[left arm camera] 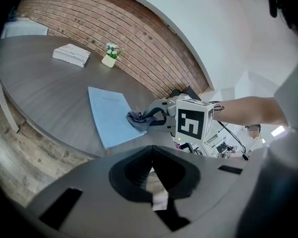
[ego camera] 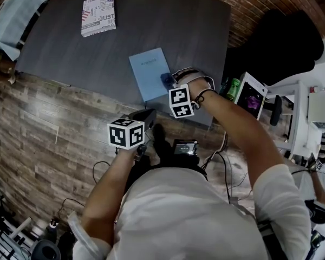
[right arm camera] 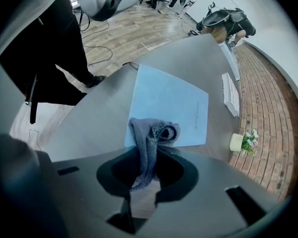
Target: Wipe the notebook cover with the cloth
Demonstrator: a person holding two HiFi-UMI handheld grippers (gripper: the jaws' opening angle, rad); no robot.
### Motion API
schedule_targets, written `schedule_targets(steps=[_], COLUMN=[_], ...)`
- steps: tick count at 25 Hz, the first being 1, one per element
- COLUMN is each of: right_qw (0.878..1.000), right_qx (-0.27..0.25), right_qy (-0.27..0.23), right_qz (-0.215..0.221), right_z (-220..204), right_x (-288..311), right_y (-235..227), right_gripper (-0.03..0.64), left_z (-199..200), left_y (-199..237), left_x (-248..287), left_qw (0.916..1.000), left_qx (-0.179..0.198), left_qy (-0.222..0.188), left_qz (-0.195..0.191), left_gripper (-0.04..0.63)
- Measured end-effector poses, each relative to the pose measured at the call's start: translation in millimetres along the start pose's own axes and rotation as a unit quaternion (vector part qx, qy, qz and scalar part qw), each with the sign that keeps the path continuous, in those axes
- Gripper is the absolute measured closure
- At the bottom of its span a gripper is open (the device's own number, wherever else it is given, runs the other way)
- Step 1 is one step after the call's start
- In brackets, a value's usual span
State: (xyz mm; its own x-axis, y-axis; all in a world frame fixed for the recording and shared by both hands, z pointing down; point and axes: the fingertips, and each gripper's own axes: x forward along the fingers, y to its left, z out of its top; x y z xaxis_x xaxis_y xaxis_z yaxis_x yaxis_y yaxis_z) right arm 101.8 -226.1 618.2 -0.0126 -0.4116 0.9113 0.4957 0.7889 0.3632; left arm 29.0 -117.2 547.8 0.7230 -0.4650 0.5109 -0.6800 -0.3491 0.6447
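The right gripper (right arm camera: 146,158) clamps its fingers on the grey cloth (right arm camera: 156,132), whose bunched end lies just beyond them on the blue notebook (right arm camera: 176,100); the head view hides that grip behind the marker cube (ego camera: 181,102); the left gripper (left arm camera: 151,168) has its fingers together, empty, with the notebook well ahead.

notebook (right arm camera: 169,103) cover: "notebook" | book (ego camera: 98,14) cover: "JUST", rest unreadable

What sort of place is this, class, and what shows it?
Probably an office or lab workroom: a large dark grey table beside a red brick wall, a black office chair, and cables trailing over the wood-plank floor.
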Motion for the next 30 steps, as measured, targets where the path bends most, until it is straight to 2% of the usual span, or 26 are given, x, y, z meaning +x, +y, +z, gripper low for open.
schedule_targets(steps=[20, 30], right_qw=[1.0, 0.998], right_qx=[0.016, 0.043], right_qy=[-0.007, -0.033], right_qz=[0.014, 0.017], right_z=[6, 9], right_x=[-23, -51], right_y=[37, 45], right_gripper=[0.532, 0.532], left_z=[-5, -4], left_y=[-10, -13], left_x=[-6, -14], left_qw=[0.9997, 0.9996], left_qx=[0.018, 0.023], left_qy=[0.008, 0.005], left_qz=[-0.013, -0.016], left_gripper=[0.586, 0.586])
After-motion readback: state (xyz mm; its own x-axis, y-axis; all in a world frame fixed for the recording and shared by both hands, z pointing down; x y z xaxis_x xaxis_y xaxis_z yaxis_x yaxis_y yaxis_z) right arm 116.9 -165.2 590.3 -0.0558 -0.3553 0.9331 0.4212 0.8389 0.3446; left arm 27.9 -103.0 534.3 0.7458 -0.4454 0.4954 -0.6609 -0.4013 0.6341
